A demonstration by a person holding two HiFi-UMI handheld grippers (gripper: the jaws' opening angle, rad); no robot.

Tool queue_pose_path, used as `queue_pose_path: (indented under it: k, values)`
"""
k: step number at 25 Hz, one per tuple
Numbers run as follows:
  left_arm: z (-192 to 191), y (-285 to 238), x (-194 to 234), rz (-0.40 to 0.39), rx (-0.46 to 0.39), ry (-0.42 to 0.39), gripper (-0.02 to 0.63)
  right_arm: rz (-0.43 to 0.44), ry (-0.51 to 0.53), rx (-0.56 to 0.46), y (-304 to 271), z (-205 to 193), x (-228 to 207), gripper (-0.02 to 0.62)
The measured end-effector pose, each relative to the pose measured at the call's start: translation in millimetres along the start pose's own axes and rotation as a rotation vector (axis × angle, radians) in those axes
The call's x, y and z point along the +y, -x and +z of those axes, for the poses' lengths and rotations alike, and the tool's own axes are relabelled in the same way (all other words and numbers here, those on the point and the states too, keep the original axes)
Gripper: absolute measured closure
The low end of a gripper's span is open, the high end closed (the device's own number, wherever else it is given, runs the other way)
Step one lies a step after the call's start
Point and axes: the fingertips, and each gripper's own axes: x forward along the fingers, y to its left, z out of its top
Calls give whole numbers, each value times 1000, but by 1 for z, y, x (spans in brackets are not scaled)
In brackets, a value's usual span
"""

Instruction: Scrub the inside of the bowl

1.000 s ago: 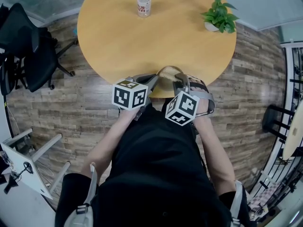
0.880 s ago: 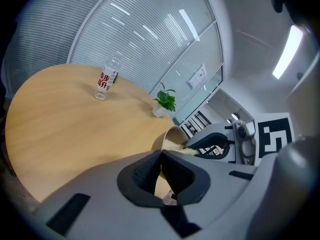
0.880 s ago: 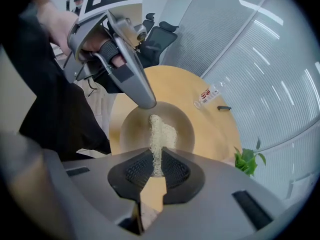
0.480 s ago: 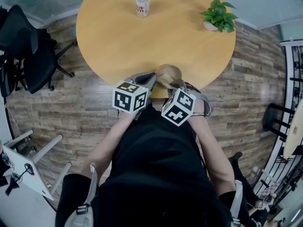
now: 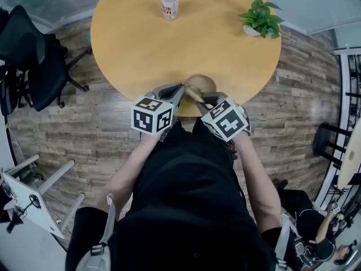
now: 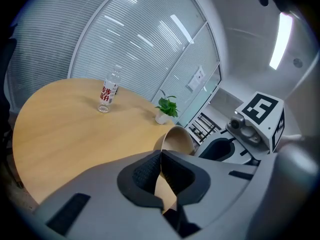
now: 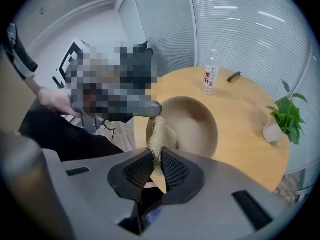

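A tan wooden bowl [image 5: 201, 84] tilts at the near edge of the round table [image 5: 141, 44]. My left gripper [image 5: 179, 90] is shut on the bowl's rim; in the left gripper view the thin wall of the bowl [image 6: 176, 138] runs between the closed pads [image 6: 145, 174]. My right gripper [image 5: 206, 101] is shut on a pale fibrous scrubber [image 7: 159, 133], which reaches up over the near rim into the bowl [image 7: 197, 126]. In the right gripper view the left gripper [image 7: 146, 107] pinches the rim at the upper left, partly under a mosaic patch.
A clear plastic bottle [image 5: 171, 3] stands at the table's far side and a small potted plant [image 5: 260, 17] at the far right. A dark pen-like thing [image 7: 234, 76] lies beyond the bottle. A black office chair [image 5: 34, 66] stands to the left on the wood floor.
The right gripper has turned and shifted a little right, sweeping the scrubber across the bowl's inside. The left gripper has kept its hold on the rim, hardly moving.
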Motion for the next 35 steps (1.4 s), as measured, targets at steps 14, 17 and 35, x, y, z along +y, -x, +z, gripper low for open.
queue_pose_path:
  k: [14,17,35]
  values:
    - [-5,-8,-3,-39,32,51,588,-372,403,133,14,-1,-41,551]
    - [-6,-10,-7,-59,40,63,588,-464,463,65,24,18,-47,551]
    - [-3,0,-7,-53,12,81,588,-212,267,13,4,9,-13,551]
